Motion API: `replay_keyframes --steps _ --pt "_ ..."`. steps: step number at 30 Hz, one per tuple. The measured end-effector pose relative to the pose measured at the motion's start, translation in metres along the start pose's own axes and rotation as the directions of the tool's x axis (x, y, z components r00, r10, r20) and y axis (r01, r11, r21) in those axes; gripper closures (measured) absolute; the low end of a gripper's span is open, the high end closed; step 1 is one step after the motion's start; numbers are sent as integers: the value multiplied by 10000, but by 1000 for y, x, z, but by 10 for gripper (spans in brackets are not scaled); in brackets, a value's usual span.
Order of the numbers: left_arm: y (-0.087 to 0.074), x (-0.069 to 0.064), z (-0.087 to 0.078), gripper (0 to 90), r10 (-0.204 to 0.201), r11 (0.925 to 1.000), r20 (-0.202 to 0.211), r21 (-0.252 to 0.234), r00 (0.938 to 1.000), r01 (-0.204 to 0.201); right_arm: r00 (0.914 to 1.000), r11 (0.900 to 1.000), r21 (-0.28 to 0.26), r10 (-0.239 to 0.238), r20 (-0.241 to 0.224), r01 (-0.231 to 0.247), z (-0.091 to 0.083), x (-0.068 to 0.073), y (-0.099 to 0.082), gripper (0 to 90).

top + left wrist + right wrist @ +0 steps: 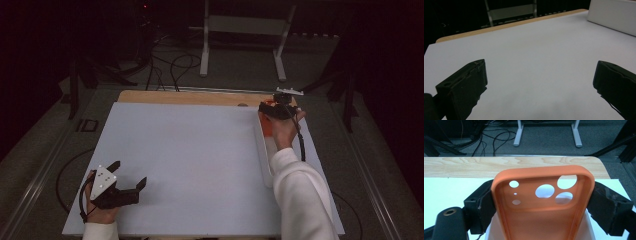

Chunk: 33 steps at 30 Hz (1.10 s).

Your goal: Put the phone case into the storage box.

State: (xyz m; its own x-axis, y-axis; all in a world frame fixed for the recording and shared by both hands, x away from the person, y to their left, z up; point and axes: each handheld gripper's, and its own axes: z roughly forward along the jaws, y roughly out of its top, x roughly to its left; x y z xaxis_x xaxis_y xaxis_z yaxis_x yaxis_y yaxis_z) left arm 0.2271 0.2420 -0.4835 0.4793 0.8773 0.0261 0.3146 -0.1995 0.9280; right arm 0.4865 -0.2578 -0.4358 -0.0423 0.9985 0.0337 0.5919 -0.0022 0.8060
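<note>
An orange phone case (529,220) with round camera holes is clamped by its two long sides between the jaws of my right gripper (543,205), inner side up. In the high view this right gripper (274,109) is at the far right of the white mat (200,150), and the orange case (265,125) hangs over the far end of a long white box (265,160). My left gripper (131,172) rests at the near left of the mat. Its jaws stand wide apart over bare mat in the left gripper view (539,82), with nothing between them.
The white box (614,15) lies lengthwise along the mat's right side. A strip of wooden tabletop (190,96) runs behind the mat. Beyond the table are a white metal stand (245,25) and loose cables (170,65) on the floor.
</note>
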Motion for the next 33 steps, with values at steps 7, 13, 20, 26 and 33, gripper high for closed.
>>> replay_keyframes --steps 7,13,20,26,33 --pt "0 0 0 1 -25 10000 -14 -19 10000 25 9999 10000 -65 43 -102 -44 2 -3 0 149" --pt "0 0 0 1 -34 10000 -14 -29 10000 34 9999 9999 -131 40 -144 -42 3 -3 0 148" --pt "0 0 0 1 -37 10000 -11 -36 10000 37 9999 9998 -174 59 -106 -61 4 -4 0 147" --pt "0 0 -1 1 -30 10000 -10 -30 10000 30 9998 9997 -230 95 -153 -98 4 -4 -1 138" --pt "0 0 -1 1 -24 10000 -10 -38 10000 24 9996 9988 -480 85 -265 -98 2 -6 1 99"
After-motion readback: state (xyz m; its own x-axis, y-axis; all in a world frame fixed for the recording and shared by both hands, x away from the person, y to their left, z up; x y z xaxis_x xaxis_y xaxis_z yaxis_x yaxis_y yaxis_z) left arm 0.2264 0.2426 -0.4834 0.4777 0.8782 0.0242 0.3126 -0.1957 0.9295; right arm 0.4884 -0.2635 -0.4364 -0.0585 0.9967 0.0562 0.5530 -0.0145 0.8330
